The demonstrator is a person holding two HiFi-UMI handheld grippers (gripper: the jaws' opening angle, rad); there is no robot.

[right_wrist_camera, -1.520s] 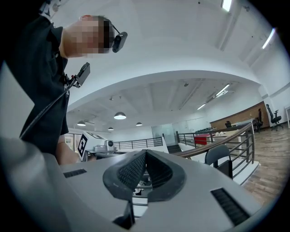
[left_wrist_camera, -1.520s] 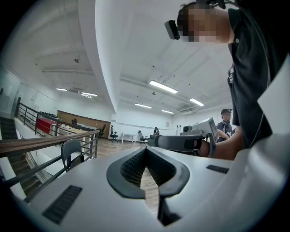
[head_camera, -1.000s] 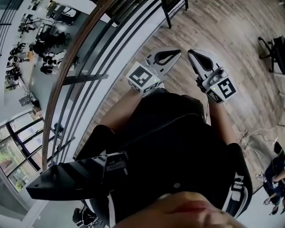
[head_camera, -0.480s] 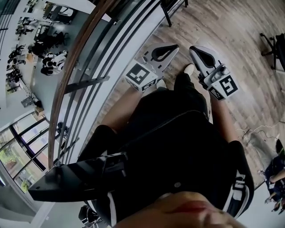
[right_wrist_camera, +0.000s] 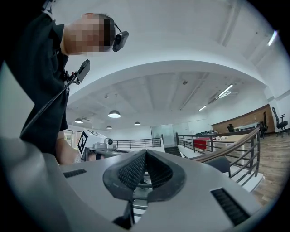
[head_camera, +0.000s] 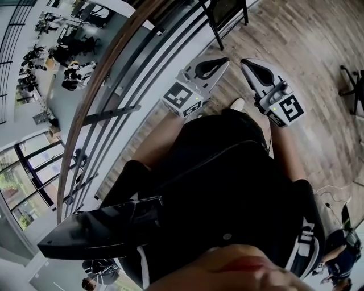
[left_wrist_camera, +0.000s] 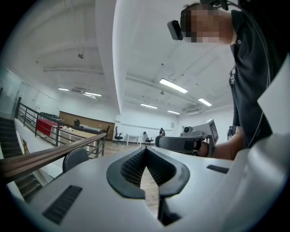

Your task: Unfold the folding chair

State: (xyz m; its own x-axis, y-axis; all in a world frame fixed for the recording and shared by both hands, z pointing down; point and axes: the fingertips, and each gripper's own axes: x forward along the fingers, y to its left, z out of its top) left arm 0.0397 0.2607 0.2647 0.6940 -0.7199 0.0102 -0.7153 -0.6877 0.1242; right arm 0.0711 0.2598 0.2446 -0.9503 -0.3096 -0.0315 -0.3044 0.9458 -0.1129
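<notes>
Both the left gripper point(head_camera: 223, 60) and the right gripper point(head_camera: 244, 62) are clenched on nothing, while the folding chair point(head_camera: 226, 10) stands ahead beside the railing point(head_camera: 94, 77): probably a stiff, fairly light frame, best gripped at its backrest edge.

No readable text, labels or numbers.

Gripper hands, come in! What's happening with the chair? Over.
Left gripper and right gripper both shut, empty. Black-framed chair ahead, untouched. Nothing seen in the way.
</notes>
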